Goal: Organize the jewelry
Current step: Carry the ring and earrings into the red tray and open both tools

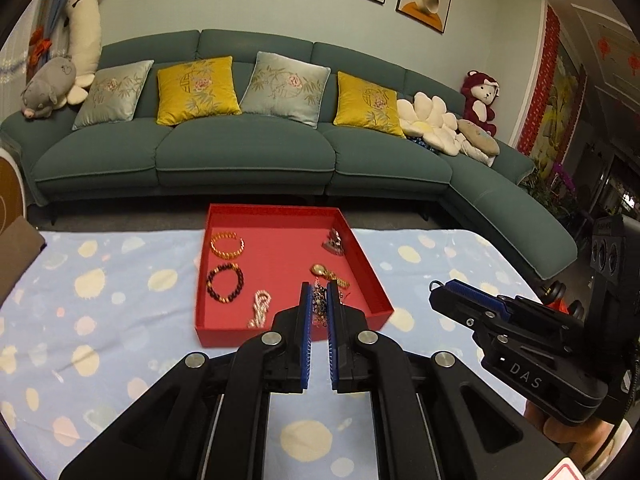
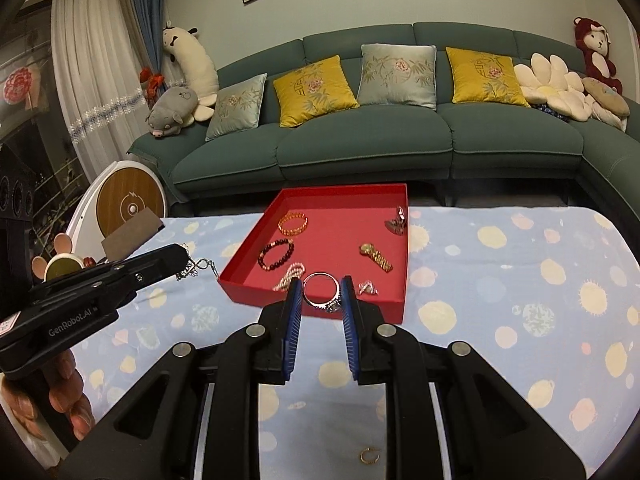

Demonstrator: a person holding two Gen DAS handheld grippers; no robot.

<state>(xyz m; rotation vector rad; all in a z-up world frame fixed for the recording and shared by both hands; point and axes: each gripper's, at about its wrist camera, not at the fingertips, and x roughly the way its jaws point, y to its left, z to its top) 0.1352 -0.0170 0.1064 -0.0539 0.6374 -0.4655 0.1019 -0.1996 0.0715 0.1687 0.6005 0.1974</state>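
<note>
Above red tray's (image 2: 404,240) near wall: right gripper (image 2: 320,294) pinching silver bangle (image 2: 320,290), ring face toward camera. Left gripper (image 1: 319,300) clamped on chain piece (image 1: 319,306) (long axis along fingers), over tray's near end.

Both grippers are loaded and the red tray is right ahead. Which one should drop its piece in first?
Right, probably. The right gripper holds the silver ring right at the red tray near wall. The left gripper with its chain sits off the tray's left side.
</note>
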